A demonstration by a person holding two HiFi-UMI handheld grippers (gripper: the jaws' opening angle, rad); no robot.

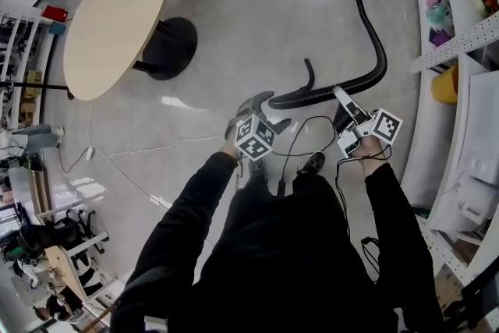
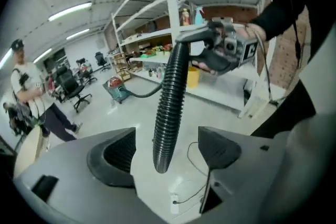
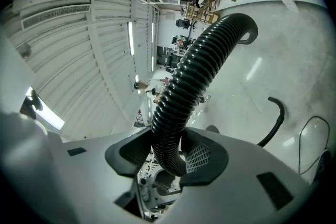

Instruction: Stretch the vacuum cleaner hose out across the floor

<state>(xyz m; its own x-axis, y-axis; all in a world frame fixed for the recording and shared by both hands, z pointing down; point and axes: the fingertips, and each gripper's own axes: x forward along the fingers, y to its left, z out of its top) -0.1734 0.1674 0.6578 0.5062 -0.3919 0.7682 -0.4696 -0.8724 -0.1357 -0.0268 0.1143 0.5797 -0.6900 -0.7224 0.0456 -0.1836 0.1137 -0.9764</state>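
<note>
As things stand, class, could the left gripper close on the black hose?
Probably yes: the left gripper has its jaws apart with the hose hanging between them, untouched; nothing blocks it. The right gripper clamps it further along.

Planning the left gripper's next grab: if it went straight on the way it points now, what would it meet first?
Most likely the black hose, which hangs between the left gripper's open jaws without touching them. Past it the picture shows only floor, though depth is hard to judge.
</note>
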